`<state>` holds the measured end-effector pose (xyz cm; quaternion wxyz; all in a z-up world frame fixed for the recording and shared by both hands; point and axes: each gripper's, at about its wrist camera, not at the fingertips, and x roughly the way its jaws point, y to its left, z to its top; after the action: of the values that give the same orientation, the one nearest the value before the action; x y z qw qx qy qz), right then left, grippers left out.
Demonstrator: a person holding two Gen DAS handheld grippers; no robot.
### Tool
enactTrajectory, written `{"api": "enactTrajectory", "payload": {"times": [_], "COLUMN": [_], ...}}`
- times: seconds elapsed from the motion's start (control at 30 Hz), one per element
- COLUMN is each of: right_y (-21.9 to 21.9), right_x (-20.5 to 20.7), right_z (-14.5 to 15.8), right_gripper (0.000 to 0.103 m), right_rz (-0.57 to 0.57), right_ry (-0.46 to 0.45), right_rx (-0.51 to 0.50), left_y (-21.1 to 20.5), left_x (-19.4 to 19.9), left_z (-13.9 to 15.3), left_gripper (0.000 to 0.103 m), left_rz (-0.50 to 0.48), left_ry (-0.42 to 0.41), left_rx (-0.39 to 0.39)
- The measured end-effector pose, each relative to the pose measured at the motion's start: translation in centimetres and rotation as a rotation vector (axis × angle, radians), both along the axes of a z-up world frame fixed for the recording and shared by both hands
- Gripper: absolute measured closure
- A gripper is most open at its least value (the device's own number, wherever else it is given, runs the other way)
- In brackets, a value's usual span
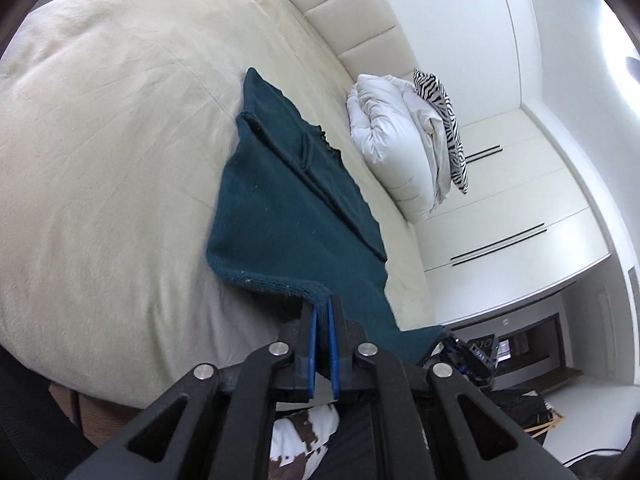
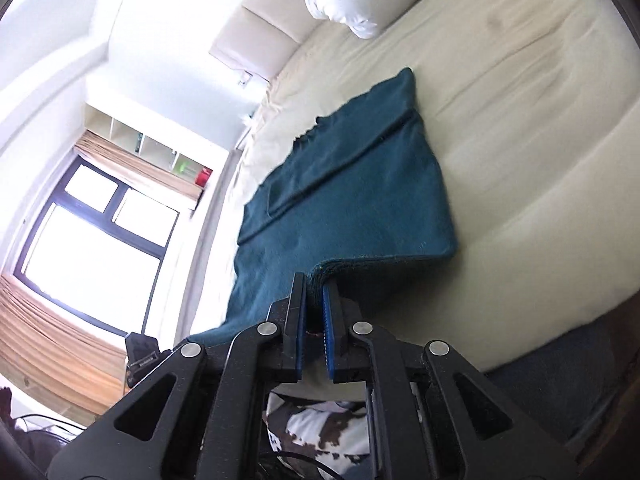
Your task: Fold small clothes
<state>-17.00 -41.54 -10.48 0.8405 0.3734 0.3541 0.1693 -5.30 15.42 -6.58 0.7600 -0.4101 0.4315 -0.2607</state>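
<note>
A dark teal garment (image 1: 280, 200) lies spread on the cream bed (image 1: 100, 140), with a raised seam or fold running along it. My left gripper (image 1: 322, 304) is shut on the garment's near hem at one corner. My right gripper (image 2: 314, 284) is shut on the thick near hem of the same garment (image 2: 352, 184) at the other corner. The near edge is lifted a little off the bed (image 2: 520, 120) between the two grippers. The right gripper also shows at the lower right of the left wrist view (image 1: 472, 354).
A white folded duvet (image 1: 392, 140) and a zebra-print cushion (image 1: 444, 120) lean on the padded headboard (image 1: 352, 12). White wardrobe doors (image 1: 520, 184) stand beyond. A window (image 2: 92, 232) with wooden blinds and a shelf shows in the right wrist view.
</note>
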Motion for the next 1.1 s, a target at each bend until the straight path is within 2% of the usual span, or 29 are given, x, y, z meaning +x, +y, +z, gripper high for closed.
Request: {"api": "enactTrajectory", "payload": {"times": [0.3, 0.83, 1.1], "right_y": [-0.8, -3.3, -3.3], "right_x": [5.2, 16.6, 22.8], "right_z": [1.9, 2.6, 1.9], "right_gripper": [0.097, 0.097, 0.097], "right_rz": [-0.070, -0.208, -0.224], "right_ry": [-0.062, -0.101, -0.070], "right_rx": [0.026, -0.012, -0.067], "left_y": [1.0, 0.3, 0.1], "left_x": [6.0, 16.6, 21.5], "left_z": [2.2, 3.1, 2.3], "left_gripper": [0.097, 0.097, 0.097], "left_rz": [0.088, 0.167, 0.179], "left_ry": [-0.017, -0.032, -0.020], "left_rx": [-0.126, -0.118, -0.101]}}
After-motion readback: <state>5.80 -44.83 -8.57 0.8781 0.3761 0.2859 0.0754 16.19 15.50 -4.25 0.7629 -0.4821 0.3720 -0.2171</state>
